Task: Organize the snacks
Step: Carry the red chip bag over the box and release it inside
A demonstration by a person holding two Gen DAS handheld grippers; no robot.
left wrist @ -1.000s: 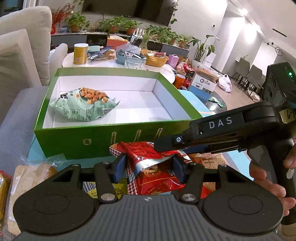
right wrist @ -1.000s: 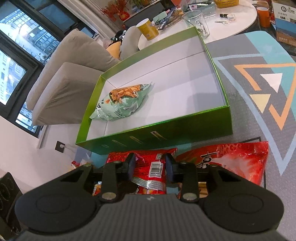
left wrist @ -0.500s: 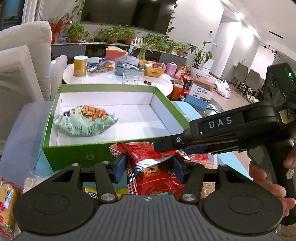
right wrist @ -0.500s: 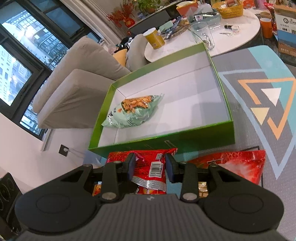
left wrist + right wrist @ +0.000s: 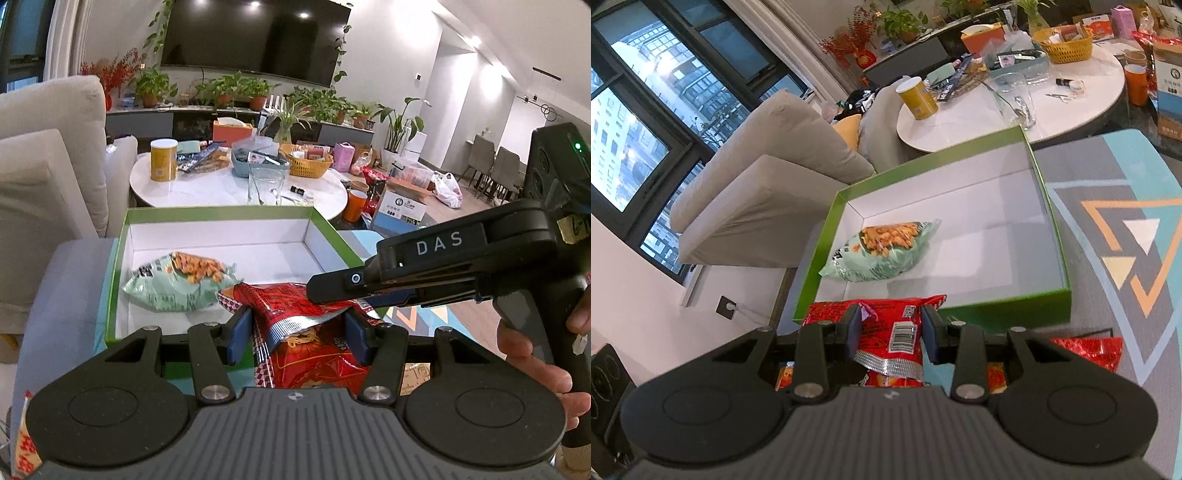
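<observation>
Red snack bag (image 5: 886, 332) clamped by both grippers, angled down before green box (image 5: 1008, 310).

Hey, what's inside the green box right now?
Inside the green box lies one pale green snack bag on its white floor, toward one end. The rest of the floor looks bare, though the red snack bag held up in front hides the near edge.

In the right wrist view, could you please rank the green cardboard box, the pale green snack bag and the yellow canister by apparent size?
1. Green cardboard box, clearly largest.
2. Pale green snack bag lying inside it.
3. Yellow canister on the white round table; it stands farther away, so its real size against the bag is unsure.
</observation>
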